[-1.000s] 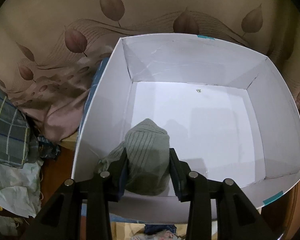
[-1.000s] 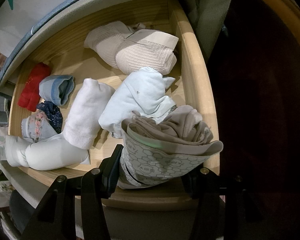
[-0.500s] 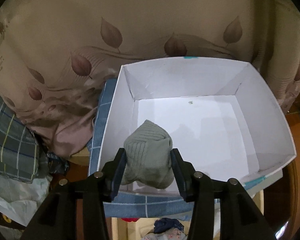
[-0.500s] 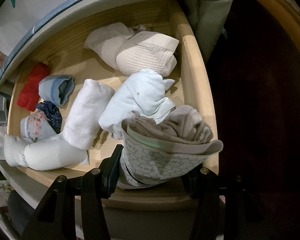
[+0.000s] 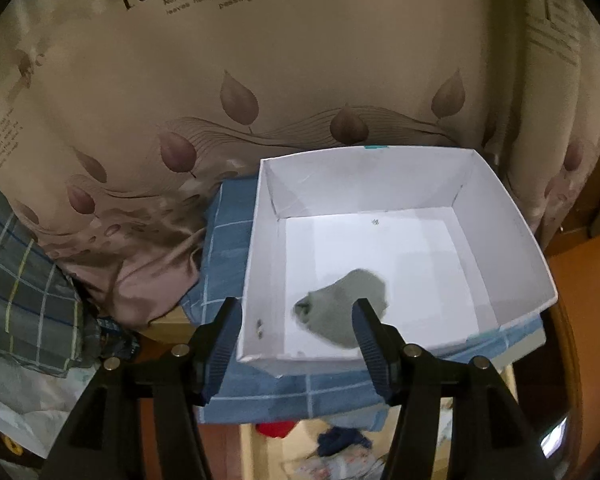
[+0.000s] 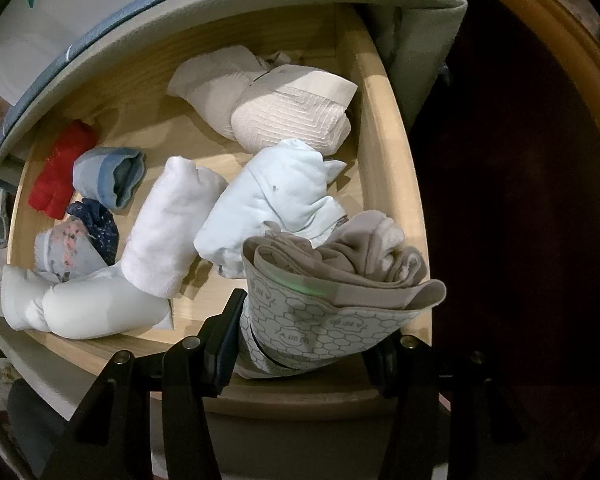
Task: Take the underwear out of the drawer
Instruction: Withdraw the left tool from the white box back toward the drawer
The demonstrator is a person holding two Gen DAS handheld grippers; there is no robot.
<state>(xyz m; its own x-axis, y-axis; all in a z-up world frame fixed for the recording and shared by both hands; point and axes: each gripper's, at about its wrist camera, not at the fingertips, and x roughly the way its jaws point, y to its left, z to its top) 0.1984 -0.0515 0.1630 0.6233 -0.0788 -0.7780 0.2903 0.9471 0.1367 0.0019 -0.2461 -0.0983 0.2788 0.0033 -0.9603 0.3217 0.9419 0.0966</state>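
Left gripper (image 5: 296, 336): jaws have just been opening and now stand wide apart, angled downward; nothing is pressed between the pads.
Left gripper fingers (image 5: 222, 340): black, ribbed inner pads facing each other, both clear of any contact.
Right gripper (image 6: 304, 344): pointing steeply down, jaws closed on a rolled beige bundle (image 6: 340, 292) that fills the gap and juts out ahead of the tips.
Right gripper fingers (image 6: 220, 344): left pad pressed against the bundle's side; the right pad is mostly hidden behind it.
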